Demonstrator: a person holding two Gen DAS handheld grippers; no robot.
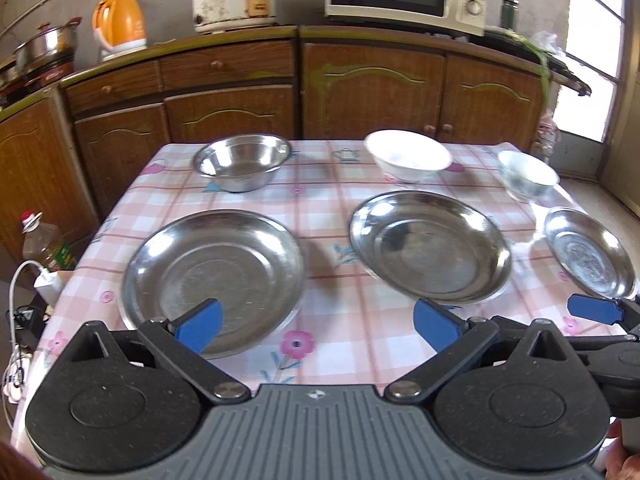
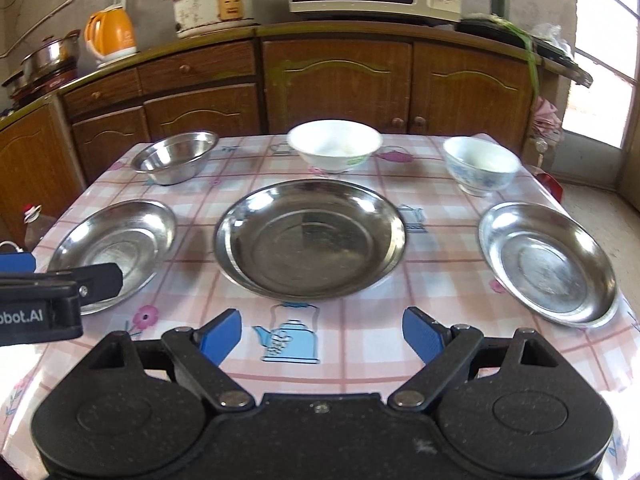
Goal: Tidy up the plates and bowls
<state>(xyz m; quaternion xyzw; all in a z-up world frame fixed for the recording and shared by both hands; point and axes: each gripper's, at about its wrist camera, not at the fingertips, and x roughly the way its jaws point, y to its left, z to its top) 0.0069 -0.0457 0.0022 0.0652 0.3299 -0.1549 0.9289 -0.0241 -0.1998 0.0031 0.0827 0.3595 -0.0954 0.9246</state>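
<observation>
1. We take the big middle steel plate [image 2: 310, 238] as our landmark on the checked tablecloth [image 2: 360, 360]: one steel plate [image 2: 116, 246] sits to its left, a smaller one [image 2: 548, 260] to its right.
2. Behind it runs a row of bowls: steel bowl [image 2: 174, 156] back-left, white bowl [image 2: 334, 144] directly behind, blue-patterned bowl [image 2: 480, 168] back-right.
3. We judge the steel pieces light, stiff and slippery; a pinch on the raised rim looks best. The two ceramic bowls look heavier and chippable, so take the lip gently.
4. Our right gripper [image 2: 322, 338] hovers just in front of the landmark, jaws spread wide, nothing held.
5. Our left gripper [image 1: 318, 326] hangs over the near edge of the left plate, level, jaws likewise wide and empty.
</observation>
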